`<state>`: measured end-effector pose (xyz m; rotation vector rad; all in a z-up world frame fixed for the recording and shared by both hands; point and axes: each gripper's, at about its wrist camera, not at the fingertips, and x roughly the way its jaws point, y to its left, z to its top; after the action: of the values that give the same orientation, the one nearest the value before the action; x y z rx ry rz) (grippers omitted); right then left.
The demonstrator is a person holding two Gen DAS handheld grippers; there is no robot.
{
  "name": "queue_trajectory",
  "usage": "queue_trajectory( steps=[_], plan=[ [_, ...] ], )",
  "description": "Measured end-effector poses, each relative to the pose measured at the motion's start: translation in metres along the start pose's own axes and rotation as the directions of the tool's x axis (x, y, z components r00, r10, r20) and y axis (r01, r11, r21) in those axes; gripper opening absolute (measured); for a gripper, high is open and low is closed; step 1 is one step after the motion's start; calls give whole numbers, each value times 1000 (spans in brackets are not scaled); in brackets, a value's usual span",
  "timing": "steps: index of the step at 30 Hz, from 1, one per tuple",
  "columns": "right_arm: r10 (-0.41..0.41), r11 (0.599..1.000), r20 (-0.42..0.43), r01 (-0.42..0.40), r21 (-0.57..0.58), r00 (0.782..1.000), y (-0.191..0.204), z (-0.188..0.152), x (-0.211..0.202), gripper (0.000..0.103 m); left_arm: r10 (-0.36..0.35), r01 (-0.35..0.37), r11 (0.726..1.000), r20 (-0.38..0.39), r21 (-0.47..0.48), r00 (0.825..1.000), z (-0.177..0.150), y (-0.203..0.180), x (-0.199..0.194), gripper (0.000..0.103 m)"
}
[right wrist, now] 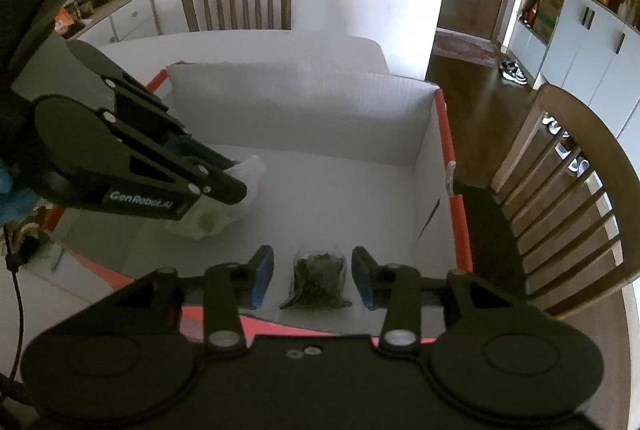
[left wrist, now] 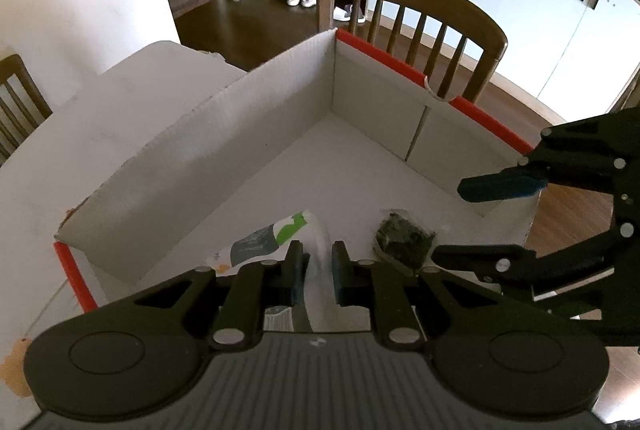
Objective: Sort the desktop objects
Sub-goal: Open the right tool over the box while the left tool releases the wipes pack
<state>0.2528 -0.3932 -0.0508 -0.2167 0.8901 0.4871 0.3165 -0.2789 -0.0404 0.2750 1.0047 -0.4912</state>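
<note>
So the open white cardboard box with red edging [right wrist: 448, 133] sits on the white worktop [right wrist: 240, 45]. Inside it, the white-and-green plastic packet [right wrist: 224, 218] lies left of the clear bag of dark dried leaves [right wrist: 320, 282]. Brown wooden chair [right wrist: 568, 197] just right of the box.

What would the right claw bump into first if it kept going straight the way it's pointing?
Most likely the small clear bag of dark dried bits, lying on the box floor between the open right claw fingers. Past it is bare floor of the white cardboard box, though depth is hard to judge.
</note>
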Motion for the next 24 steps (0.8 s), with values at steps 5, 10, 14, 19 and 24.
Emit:
queue_trajectory(
  steps=[5, 10, 14, 19, 24],
  plan=[
    [6, 1000, 32, -5, -13, 999, 3, 0, -13, 59, -4, 4, 1000, 17, 0, 1000, -1, -2, -10, 25],
    [14, 1000, 60, -12, -27, 998, 11, 2, -24, 66, -1, 1, 1000, 50, 7, 999, -4, -6, -25, 46],
    [14, 999, 78, -11, -30, 997, 15, 3, -32, 72, 6, -7, 1000, 87, 15, 996, -7, -9, -38, 68],
    [16, 999, 97, -13, -29, 995, 20, 2, -44, 76, 5, -5, 1000, 111, 4, 994, -12, -7, -52, 68],
    [13, 1000, 110, -10, -25, 994, 27, 0, -53, 81, 6, -6, 1000, 125, -5, 992, -21, -5, -68, 68]
  ],
)
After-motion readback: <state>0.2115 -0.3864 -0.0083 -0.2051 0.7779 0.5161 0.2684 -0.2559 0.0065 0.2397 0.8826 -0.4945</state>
